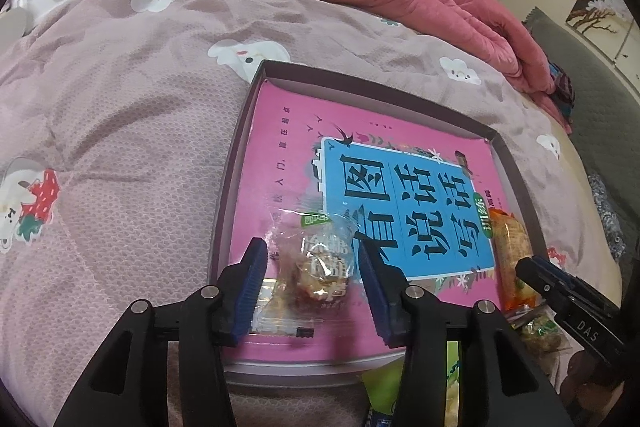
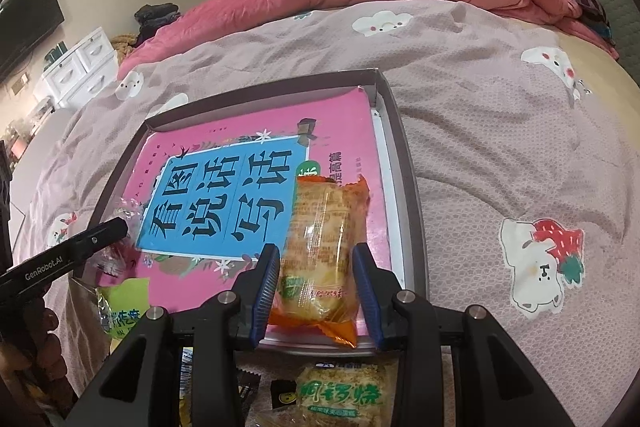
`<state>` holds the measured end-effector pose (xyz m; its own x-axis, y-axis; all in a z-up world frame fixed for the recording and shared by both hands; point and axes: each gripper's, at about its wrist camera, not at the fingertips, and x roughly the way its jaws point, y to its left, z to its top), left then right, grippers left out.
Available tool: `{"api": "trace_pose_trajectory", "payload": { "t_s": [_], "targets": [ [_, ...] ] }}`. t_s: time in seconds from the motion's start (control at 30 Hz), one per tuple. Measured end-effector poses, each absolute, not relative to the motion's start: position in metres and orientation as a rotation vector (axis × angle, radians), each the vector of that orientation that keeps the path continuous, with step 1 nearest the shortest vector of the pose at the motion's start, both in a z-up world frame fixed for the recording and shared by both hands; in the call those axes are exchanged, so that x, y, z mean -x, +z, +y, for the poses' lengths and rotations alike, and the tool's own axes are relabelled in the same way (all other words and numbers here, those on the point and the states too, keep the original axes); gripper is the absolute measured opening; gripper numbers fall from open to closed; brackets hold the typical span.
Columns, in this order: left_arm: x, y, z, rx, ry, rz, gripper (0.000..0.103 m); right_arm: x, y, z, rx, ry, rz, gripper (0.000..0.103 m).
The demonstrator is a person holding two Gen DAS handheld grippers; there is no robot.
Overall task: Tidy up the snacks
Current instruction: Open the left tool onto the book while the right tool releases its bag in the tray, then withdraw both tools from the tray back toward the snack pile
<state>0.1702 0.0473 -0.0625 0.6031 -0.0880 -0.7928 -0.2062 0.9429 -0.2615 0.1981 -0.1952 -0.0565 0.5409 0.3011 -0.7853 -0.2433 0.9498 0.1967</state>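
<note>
The left gripper (image 1: 312,267) has its jaws apart – a clear candy bag (image 1: 310,259) lies loose between them in the box (image 1: 240,131). The right gripper (image 2: 316,283) squeezes an orange snack pack (image 2: 320,247), low over the pink book (image 2: 224,187) – bed (image 2: 500,147) all around

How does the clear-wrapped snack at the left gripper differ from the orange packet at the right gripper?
The clear-wrapped snack is short and lumpy; the orange packet is longer and flatter. The clear-wrapped snack lies free between the left gripper's open pads; the orange packet is clamped by the right gripper. The snack sits at the tray's left side, the packet at its right. Both lie over the pink book in the tray.
</note>
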Motion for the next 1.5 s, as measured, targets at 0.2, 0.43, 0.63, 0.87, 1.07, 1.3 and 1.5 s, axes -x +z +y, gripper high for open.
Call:
{"api": "trace_pose_trajectory", "payload": {
  "t_s": [0.2,0.43,0.63,0.87,1.07,1.3,1.5],
  "targets": [
    [-0.168,-0.059,0.048,0.339,0.073,0.916,0.054,-0.197,-0.055,-0.198,-0.076,0.321,0.940,0.039],
    [-0.165,-0.054,0.047,0.338,0.070,0.907,0.055,-0.197,-0.052,-0.202,-0.099,0.319,0.934,0.039],
    [-0.160,-0.043,0.047,0.333,0.065,0.884,0.059,-0.195,-0.046,-0.202,-0.113,0.331,0.909,0.039],
    [-0.152,-0.028,0.045,0.329,0.058,0.857,0.070,-0.188,-0.034,-0.201,-0.122,0.366,0.858,0.043],
    [-0.143,-0.019,0.047,0.325,0.069,0.845,0.072,-0.184,-0.026,-0.200,-0.129,0.376,0.826,0.051],
    [-0.134,-0.006,0.049,0.328,0.069,0.825,0.077,-0.178,-0.016,-0.207,-0.149,0.377,0.784,0.060],
    [-0.125,0.005,0.045,0.316,0.061,0.804,0.078,-0.170,-0.005,-0.213,-0.161,0.387,0.740,0.063]
  ]
}}
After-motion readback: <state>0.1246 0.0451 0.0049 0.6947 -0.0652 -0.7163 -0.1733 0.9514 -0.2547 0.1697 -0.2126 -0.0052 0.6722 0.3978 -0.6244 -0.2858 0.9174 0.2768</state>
